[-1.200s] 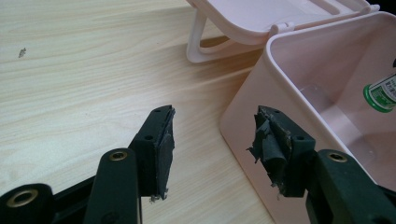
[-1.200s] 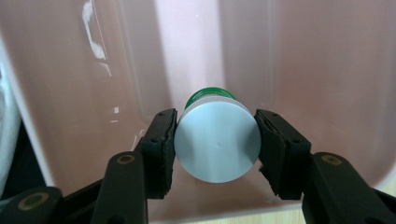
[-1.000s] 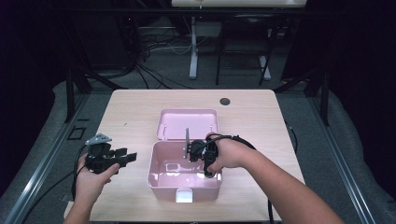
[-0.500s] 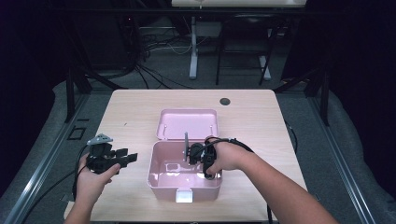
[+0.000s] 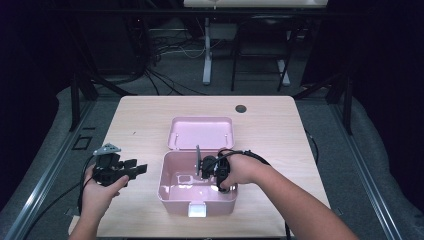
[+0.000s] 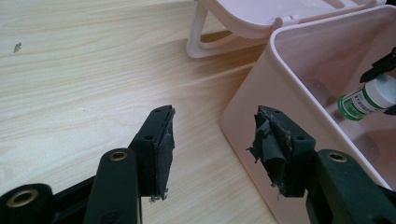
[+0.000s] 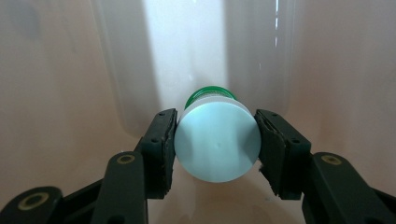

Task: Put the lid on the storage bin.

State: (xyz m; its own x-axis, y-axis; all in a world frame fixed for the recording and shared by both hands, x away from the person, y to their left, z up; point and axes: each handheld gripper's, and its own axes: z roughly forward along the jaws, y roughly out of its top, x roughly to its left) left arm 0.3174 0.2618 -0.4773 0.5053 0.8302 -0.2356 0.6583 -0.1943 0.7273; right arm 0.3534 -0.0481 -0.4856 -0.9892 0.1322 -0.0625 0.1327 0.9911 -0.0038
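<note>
An open pink box (image 5: pixel 165 186) stands mid-table, its lid (image 5: pixel 200 132) folded back behind it. My right gripper (image 5: pixel 204 167) reaches into the box from the right. In the right gripper view its jaws (image 7: pixel 217 122) press on both sides of the white cap of a small bottle (image 7: pixel 217 142) with a green label, held over the box's pale inside. From the left gripper view the same bottle (image 6: pixel 364 100) hangs inside the box. My left gripper (image 5: pixel 139 170) hovers left of the box, open (image 6: pixel 215 126) with nothing between its worn pads, pointing at the box's left wall (image 6: pixel 261 93).
The box has a white latch (image 5: pixel 196 210) on its near wall. A dark round hole (image 5: pixel 241 108) sits near the table's far edge. Bare wood (image 6: pixel 84 70) lies left of the box. Cables trail from both grippers off the table's near side.
The right gripper with the bottle has edged slightly down and nearer inside the box. The left gripper has stayed where it was.
</note>
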